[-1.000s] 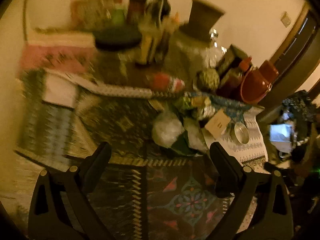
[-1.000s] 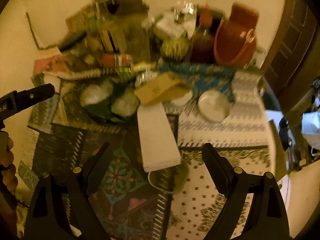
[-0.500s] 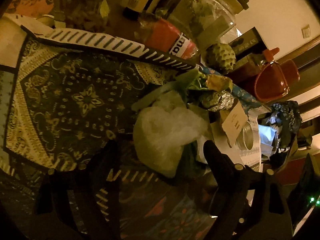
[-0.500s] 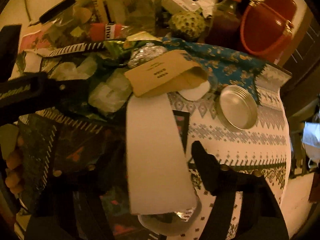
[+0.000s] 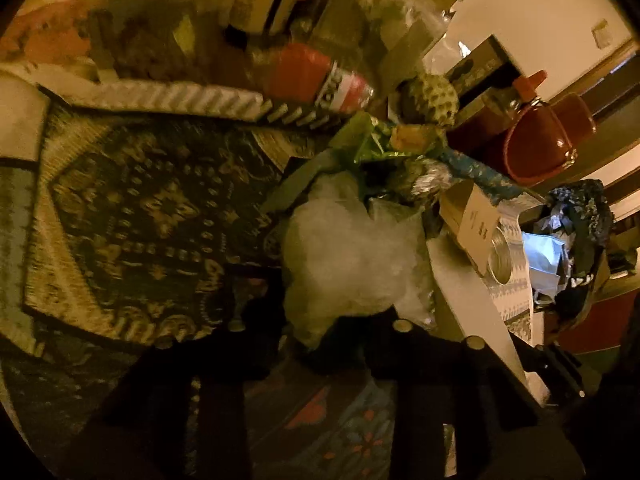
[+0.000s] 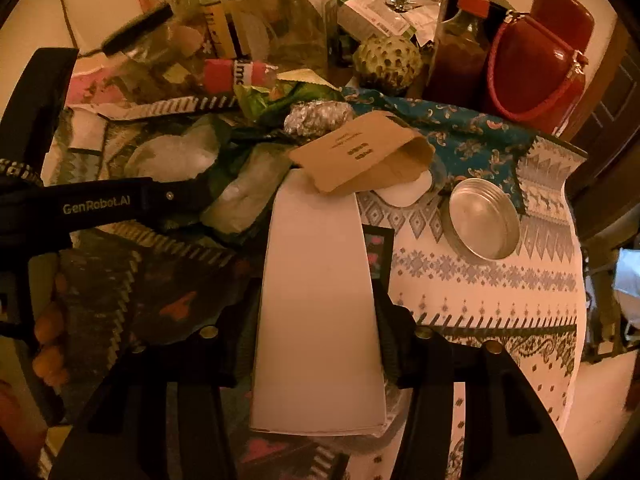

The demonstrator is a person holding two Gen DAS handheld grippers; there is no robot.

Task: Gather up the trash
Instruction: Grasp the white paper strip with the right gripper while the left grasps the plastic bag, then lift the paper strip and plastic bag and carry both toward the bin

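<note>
Closing in, the right tool [image 6: 316, 344] has its pads against both long edges of the white card [image 6: 320, 300], which lies beside the round tin lid [image 6: 482, 220]; the left tool [image 5: 324, 320] is narrowing around the crumpled plastic bag [image 5: 352, 256] left of the card, contact unclear. Trash crowds the bench [image 6: 500, 292].

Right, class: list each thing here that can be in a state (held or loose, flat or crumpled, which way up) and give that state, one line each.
left gripper: closed on the crumpled plastic bag
right gripper: closed on the white box, which lies flat
foil ball: crumpled, loose
brown paper sleeve: lying on the box's far end
metal lid: hollow side up
sauce bottle: upright, capped
</note>
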